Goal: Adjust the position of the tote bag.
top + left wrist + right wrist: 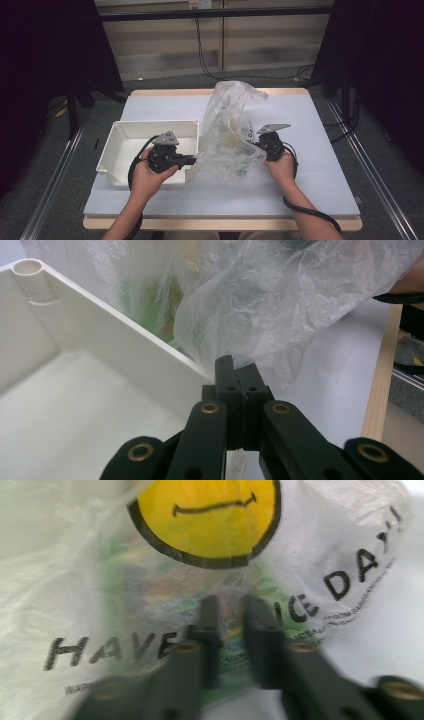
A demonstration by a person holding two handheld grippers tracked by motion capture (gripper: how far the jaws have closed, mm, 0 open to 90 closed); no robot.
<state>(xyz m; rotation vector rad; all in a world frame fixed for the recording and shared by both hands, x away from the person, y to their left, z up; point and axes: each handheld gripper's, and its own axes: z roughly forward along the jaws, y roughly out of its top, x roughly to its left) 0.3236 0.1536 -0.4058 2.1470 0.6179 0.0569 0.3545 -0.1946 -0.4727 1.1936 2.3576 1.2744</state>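
A clear plastic bag [229, 131] printed with a yellow smiley and "HAVE A NICE DAY" stands crumpled in the middle of the table, with green packets inside. My left gripper [192, 160] points right over the tray's corner. In the left gripper view its jaws [235, 365] are pressed together on the bag's lower edge [280, 300]. My right gripper [260, 145] is against the bag's right side. In the blurred right gripper view my right gripper [227, 606] has its jaws a narrow gap apart, with bag film [210, 520] between them.
A white plastic tray [150, 124] sits left of the bag, its near wall [125, 335] beside my left jaws. The white mat [320, 165] covers the table, with its wooden edge [220, 223] in front. Dark stands and cables flank both sides.
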